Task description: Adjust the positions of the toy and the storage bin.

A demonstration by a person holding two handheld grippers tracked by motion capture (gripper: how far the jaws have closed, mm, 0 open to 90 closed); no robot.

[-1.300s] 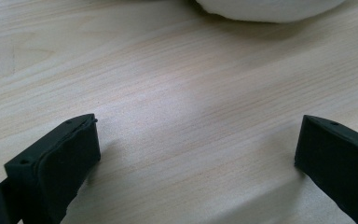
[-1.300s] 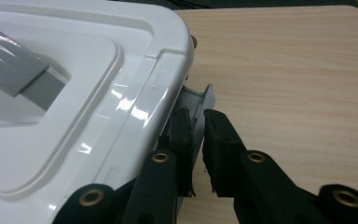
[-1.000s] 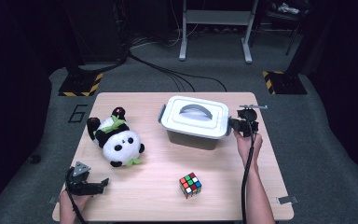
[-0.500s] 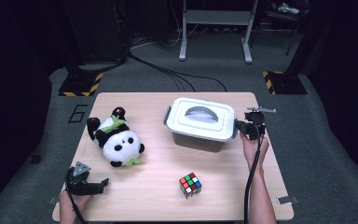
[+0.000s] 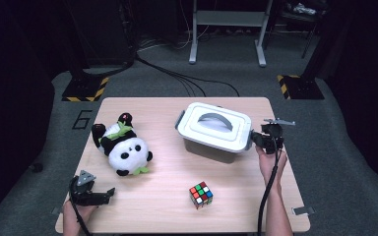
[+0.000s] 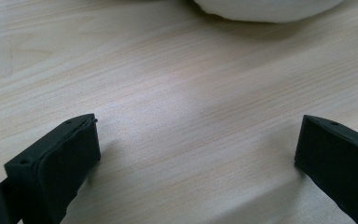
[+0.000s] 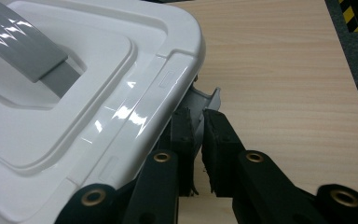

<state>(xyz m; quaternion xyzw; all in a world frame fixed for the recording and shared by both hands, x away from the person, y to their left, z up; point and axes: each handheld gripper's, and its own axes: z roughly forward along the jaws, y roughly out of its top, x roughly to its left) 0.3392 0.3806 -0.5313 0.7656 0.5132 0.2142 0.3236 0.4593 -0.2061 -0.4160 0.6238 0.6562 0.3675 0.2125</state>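
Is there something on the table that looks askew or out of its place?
The grey side latch of the white box stands swung out from the lid, pinched by the right gripper. The toy panda lies on its back.

A white lidded storage box (image 5: 215, 132) with a grey handle lying flat on its lid is seen upright on the bench's far right part. Its grey side latch (image 7: 204, 103), at the right end, is pinched between black jaws.

Matte black tools I'm looking at, one in each bare-armed hand.
Each hand-held gripper (image 5: 256, 139) is showing brass-ringed pivot holes, blocky jaws, a trailing black cable and a grey three-cornered plate (image 5: 84, 177).
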